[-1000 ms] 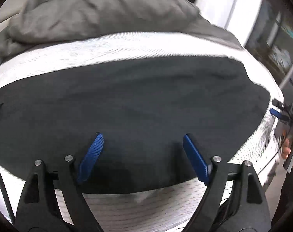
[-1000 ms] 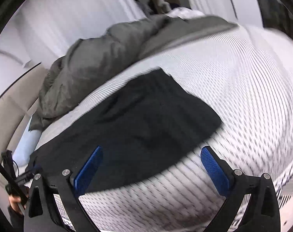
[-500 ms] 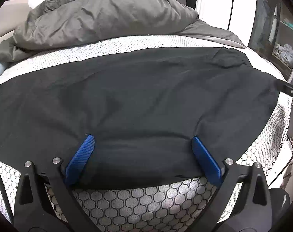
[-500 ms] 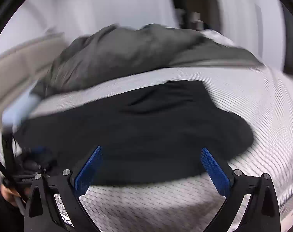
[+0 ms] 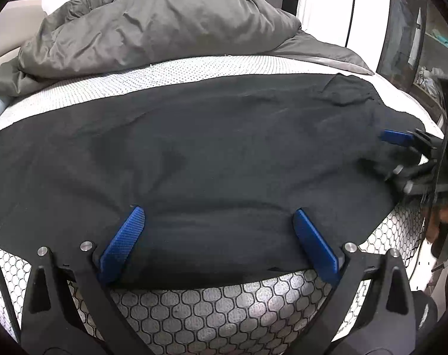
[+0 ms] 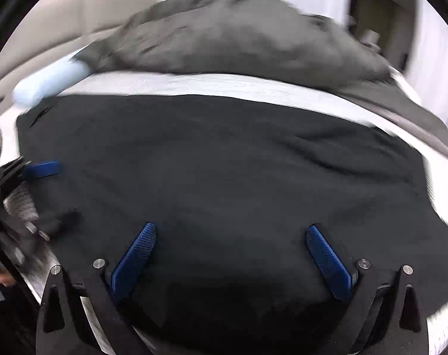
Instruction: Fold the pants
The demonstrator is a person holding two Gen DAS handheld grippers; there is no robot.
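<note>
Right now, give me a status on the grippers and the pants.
Left hand-held gripper open, right hand-held gripper open, both over near edge. Black pants flat on mattress, unfolded. Grey duvet behind, clear.

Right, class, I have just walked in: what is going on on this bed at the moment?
A person is holding a two-finger gripper in each hand over black pants spread flat on a mattress. The left gripper and the right gripper both sit at the near edge of the cloth with their jaws wide apart, gripping nothing. No fold has been made yet. A crumpled grey duvet lies behind the pants.
</note>
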